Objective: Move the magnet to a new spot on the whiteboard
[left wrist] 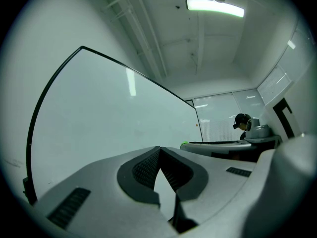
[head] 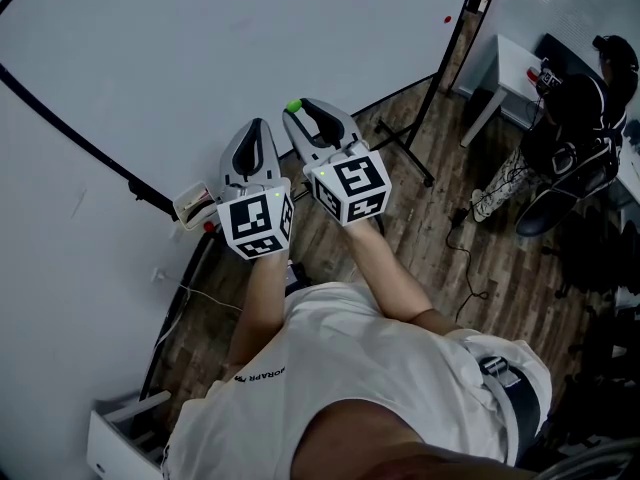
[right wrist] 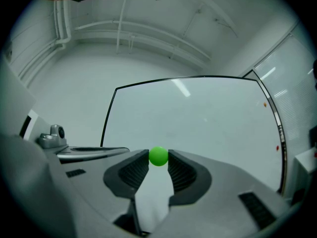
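White shirt (head: 360,388) fills the foreground. Just beyond it, the right gripper (right wrist: 158,158) pinches the green magnet (head: 293,106) between its jaw tips, close before the whiteboard (head: 200,58) — whether they touch is unclear. Left gripper (left wrist: 159,149) sits alongside — jaws closed together, nothing between them.

Glossy smooth whiteboard (head: 250,48), shiny green magnet (right wrist: 158,156), matt grey plastic right claw (right wrist: 158,158), ribbed dark pads (right wrist: 133,172), wood-plank floor (head: 450,268)
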Tool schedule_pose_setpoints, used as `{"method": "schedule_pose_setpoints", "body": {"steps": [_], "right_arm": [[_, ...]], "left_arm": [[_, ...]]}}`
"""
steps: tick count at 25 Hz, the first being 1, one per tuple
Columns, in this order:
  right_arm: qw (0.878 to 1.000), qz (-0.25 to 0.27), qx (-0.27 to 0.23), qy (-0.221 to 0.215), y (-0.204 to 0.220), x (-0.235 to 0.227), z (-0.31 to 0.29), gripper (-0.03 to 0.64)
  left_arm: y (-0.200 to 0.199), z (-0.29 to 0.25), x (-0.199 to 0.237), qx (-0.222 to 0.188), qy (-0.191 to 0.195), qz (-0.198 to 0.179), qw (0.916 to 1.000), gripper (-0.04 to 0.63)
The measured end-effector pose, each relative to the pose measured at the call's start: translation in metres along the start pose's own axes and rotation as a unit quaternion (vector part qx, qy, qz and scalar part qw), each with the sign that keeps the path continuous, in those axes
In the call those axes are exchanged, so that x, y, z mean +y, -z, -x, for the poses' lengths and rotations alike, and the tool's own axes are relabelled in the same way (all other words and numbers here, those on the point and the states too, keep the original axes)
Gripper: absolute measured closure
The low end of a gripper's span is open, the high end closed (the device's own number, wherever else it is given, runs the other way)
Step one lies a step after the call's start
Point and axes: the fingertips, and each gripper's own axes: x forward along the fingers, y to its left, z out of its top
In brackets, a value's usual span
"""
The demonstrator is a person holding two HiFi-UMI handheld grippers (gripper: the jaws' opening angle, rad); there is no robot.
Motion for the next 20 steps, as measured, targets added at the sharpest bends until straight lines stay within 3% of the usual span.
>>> {"method": "schedule_pose_setpoints", "body": {"steps": [20], "right_arm": [[1.0, 0.0, -0.008, -0.01, -0.01, 0.005, -0.013, 0.491]], "left_arm": [[-0.001, 0.003, 0.009, 0.0, -0.013, 0.004, 0.9999, 0.592]]}}
